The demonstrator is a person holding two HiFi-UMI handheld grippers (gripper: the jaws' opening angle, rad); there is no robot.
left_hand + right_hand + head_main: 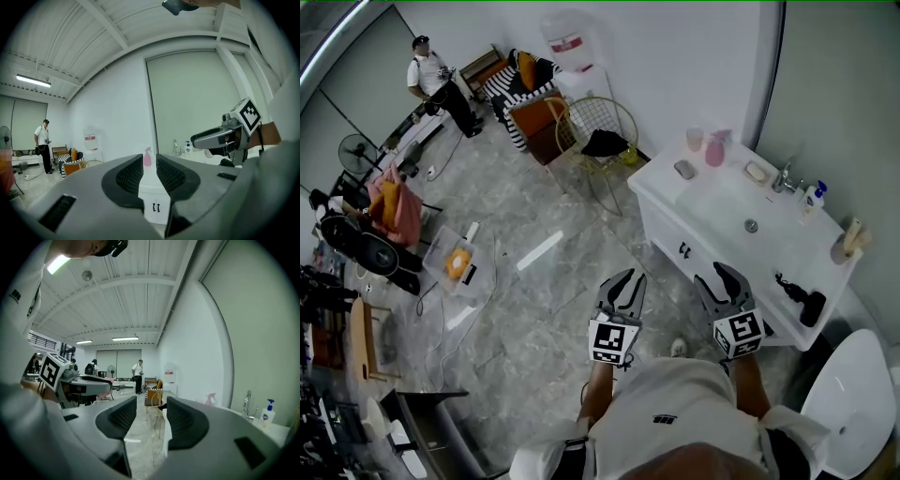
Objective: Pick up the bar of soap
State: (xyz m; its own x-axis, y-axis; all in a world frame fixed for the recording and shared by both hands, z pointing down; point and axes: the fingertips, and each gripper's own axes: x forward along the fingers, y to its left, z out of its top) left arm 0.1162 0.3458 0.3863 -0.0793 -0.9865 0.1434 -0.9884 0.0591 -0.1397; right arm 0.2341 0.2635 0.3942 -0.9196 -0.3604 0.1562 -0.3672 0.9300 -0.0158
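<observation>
Presently my left gripper (626,279) and right gripper (719,277) fingers are released, empty; reaching the bar of soap (757,172) may strike the faucet (785,176).

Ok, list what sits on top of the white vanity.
On the vanity: pink cup, pink spray bottle, a small grey thing, the bar of soap, tap, pump bottle, a cup of wooden items, a black handheld tool. Closed doors hide what's below.

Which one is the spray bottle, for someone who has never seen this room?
Find the white vanity counter with the sink. At its far end, up-left in the head view, stands the pink spray bottle. It is taller and deeper pink than the pale cup beside it; the other bottle, by the faucet, is white and blue.
</observation>
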